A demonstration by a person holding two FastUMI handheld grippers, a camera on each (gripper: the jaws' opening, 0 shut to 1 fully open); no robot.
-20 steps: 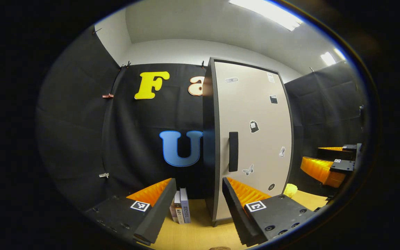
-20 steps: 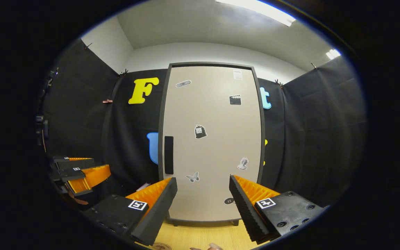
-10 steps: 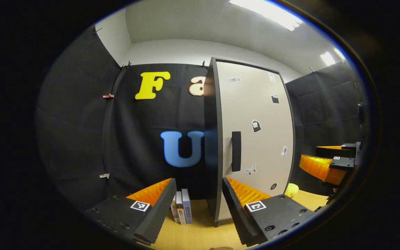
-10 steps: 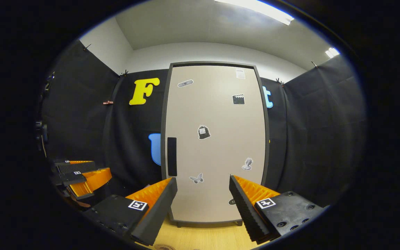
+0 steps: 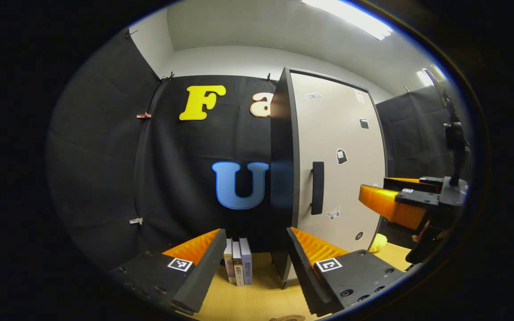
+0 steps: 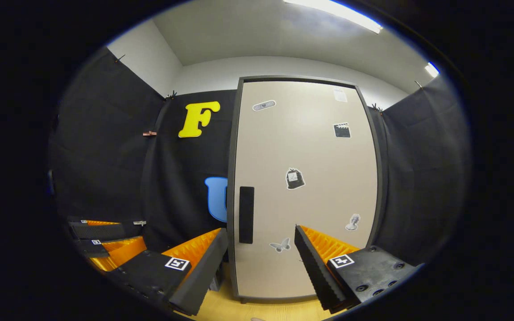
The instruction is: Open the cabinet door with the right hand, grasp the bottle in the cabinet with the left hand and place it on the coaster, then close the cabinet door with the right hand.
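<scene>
The tall beige cabinet door (image 6: 304,187) with a dark frame and small stickers is closed, its black vertical handle (image 6: 246,214) near its left edge. The right tool (image 6: 260,263) hangs in front of it with jaws spread wide, holding nothing. The left tool (image 5: 254,263) is likewise open and empty above the light wooden desk (image 5: 257,298), where three upright books (image 5: 238,266) stand beside the cabinet.

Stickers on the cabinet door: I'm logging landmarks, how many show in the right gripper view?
5: top left, top right, below that, mid-door, right edge. A sixth, the butterfly, sits low; the hand-held gripper may hide more.
</scene>
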